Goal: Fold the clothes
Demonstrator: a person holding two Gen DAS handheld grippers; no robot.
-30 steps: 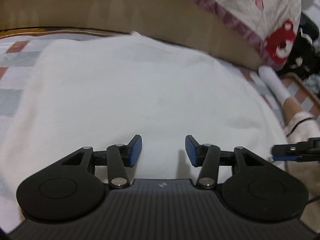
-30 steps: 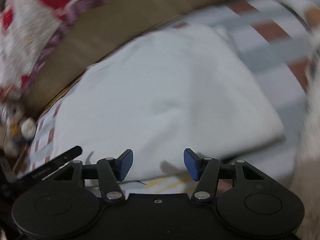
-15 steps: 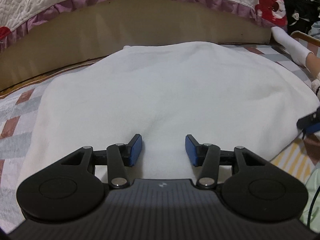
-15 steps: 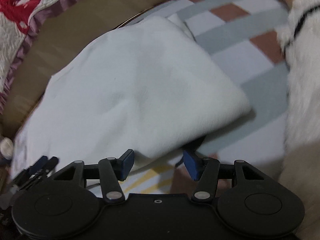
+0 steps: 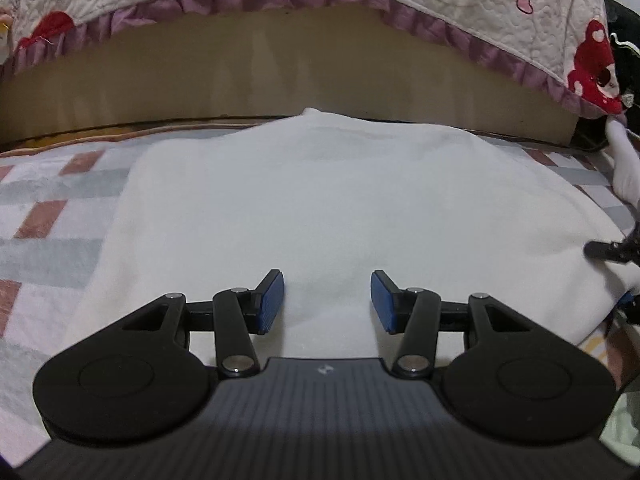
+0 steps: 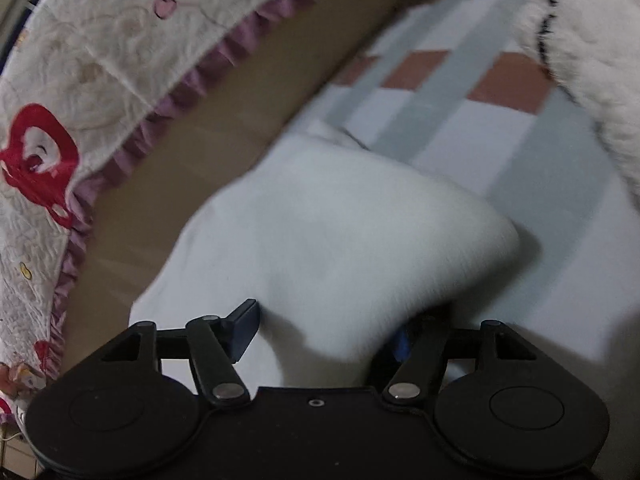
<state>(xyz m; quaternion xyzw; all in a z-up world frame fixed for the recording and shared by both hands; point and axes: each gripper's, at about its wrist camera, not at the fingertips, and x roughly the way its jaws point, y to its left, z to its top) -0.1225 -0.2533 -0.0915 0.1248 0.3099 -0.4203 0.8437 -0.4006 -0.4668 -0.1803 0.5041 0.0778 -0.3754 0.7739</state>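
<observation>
One white garment (image 5: 328, 208) lies folded on the checked mat (image 5: 48, 216), its far edge touching the bed base (image 5: 280, 76); bare mat stays open to its left. The left gripper (image 5: 327, 300) hovers over the near edge, fingers spread. The right gripper (image 6: 326, 330), fingers spread, now straddles the lifted corner it only approached half a second ago.

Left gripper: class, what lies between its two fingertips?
In the left wrist view, only the white garment lies under the gap of the open left gripper; nothing is gripped.
</observation>
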